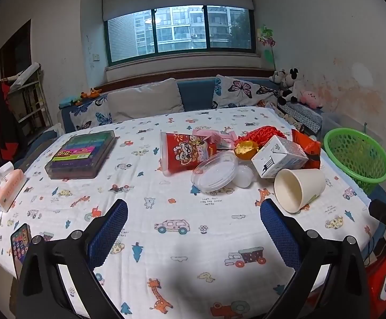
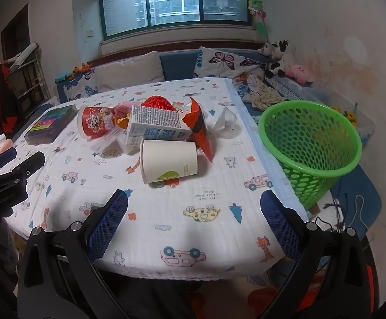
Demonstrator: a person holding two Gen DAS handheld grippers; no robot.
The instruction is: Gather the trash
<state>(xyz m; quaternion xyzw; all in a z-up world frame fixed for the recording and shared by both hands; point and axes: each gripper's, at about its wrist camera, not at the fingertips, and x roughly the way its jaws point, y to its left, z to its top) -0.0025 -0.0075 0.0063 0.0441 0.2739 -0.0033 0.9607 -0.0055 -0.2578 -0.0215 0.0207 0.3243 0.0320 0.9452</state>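
Starting with the tipped paper cup [image 2: 169, 159] at the near edge of the pile, centre of the right view, looks the sensible opening, since it lies clear of the milk carton [image 2: 161, 127] behind it and the green basket [image 2: 310, 143] waits at the right (off the counter [image 2: 193, 226] edge). Both the left gripper [image 1: 194, 235] and right gripper [image 2: 194, 226] have fingers spread fully wide, holding and touching nothing.

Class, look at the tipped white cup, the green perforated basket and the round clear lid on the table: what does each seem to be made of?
White tipped-over cup: probably paper, matte, with a rolled rim and a printed green leaf.
Green perforated basket: moulded plastic, slightly glossy, with even round holes.
Round clear lid: thin transparent plastic, shiny; the cloth shows through it.
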